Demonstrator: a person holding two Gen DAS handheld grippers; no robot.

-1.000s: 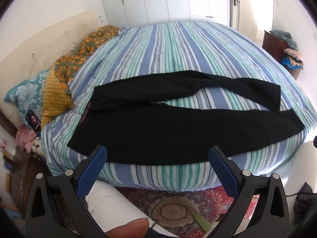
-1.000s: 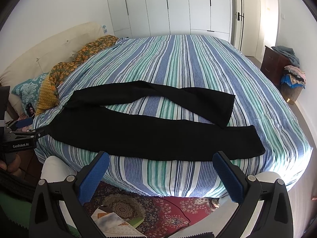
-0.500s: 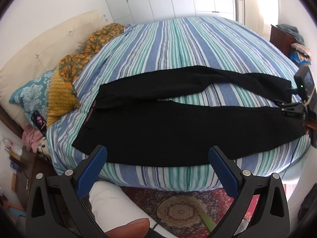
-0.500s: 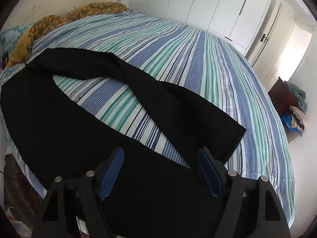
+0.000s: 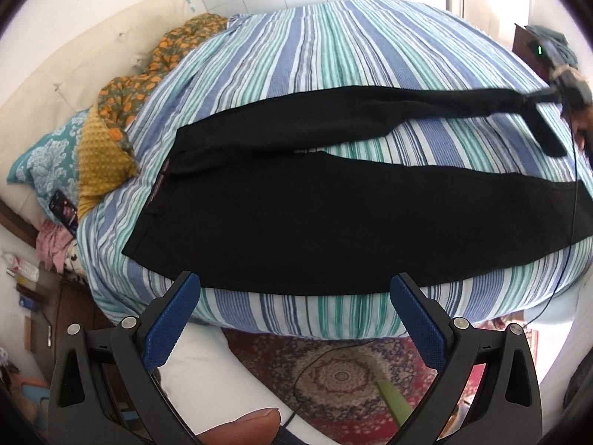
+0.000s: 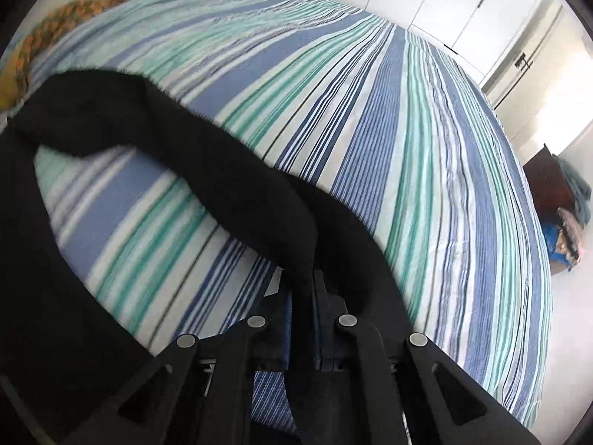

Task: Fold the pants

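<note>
Black pants (image 5: 296,218) lie spread on a striped bed (image 5: 333,52), waist at the left, legs running right. My left gripper (image 5: 294,319) is open and empty, hovering off the near bed edge below the pants. My right gripper (image 6: 302,278) is shut on the hem of the far leg (image 6: 237,185) and lifts it off the bed; it shows in the left wrist view (image 5: 548,96) at the far right. The near leg (image 6: 37,259) lies flat at the left of the right wrist view.
Pillows and an orange patterned blanket (image 5: 122,104) sit at the head of the bed on the left. A patterned rug (image 5: 341,374) covers the floor below. A dark dresser with clothes (image 6: 556,200) stands to the right. White wardrobes (image 6: 444,3) line the far wall.
My right gripper moved in over the far leg's hem, closed on it and raised it. My left gripper moved slightly closer to the bed and stayed open.
</note>
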